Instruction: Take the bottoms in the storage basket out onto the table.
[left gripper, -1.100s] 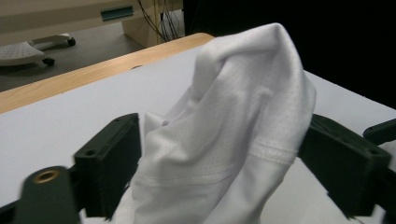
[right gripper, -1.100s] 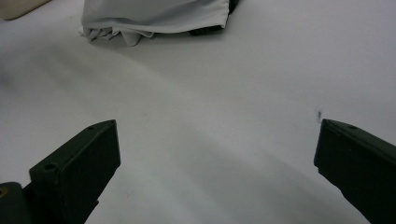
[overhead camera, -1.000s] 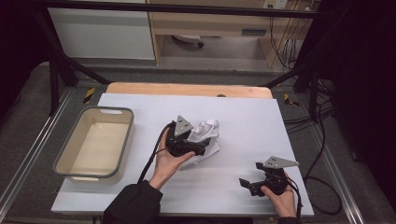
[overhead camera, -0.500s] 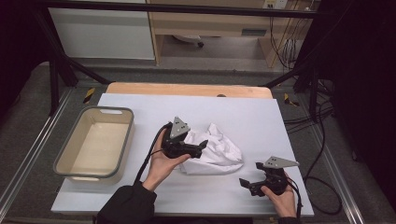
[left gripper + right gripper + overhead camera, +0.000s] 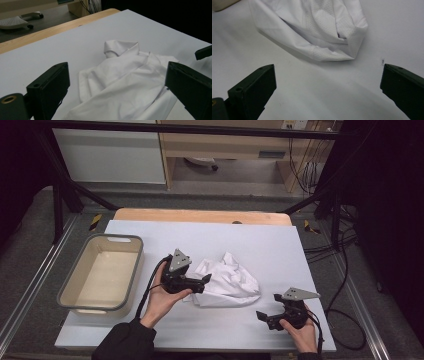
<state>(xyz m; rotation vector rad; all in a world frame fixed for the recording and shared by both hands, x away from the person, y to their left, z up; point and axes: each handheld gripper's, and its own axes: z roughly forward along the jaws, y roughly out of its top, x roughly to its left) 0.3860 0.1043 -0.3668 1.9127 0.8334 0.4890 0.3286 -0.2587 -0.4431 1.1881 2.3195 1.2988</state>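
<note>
- So my left gripper (image 5: 200, 282) sits right at the left edge of the cloth (image 5: 227, 282), about the middle of the table (image 5: 270, 245). Its fingers (image 5: 48, 87) are spread wide, one on each side of the cloth's near end, and they're not clamped on anything.
- From the left gripper view the cloth runs away from me in a rumpled heap, with one corner poking up into a little peak at the far end. The fabric lies between the fingers, but I can't tell if either one actually touches it.
- My right gripper (image 5: 267, 316) is down near the front right of the table, well apart from the cloth. Fingers (image 5: 253, 90) wide open here too, holding nothing, just bare table between them.
- In the right gripper view the cloth (image 5: 317, 30) is ahead of the fingers and a bit to the left. It's white with a fine mesh texture and a folded hem along the near edge.
- The cloth is crumpled, not flat, lying loose on the white table top.
- There's a grey bin (image 5: 70, 292) off to the left on the table, just beside my left forearm. It's apart from the cloth.
</note>
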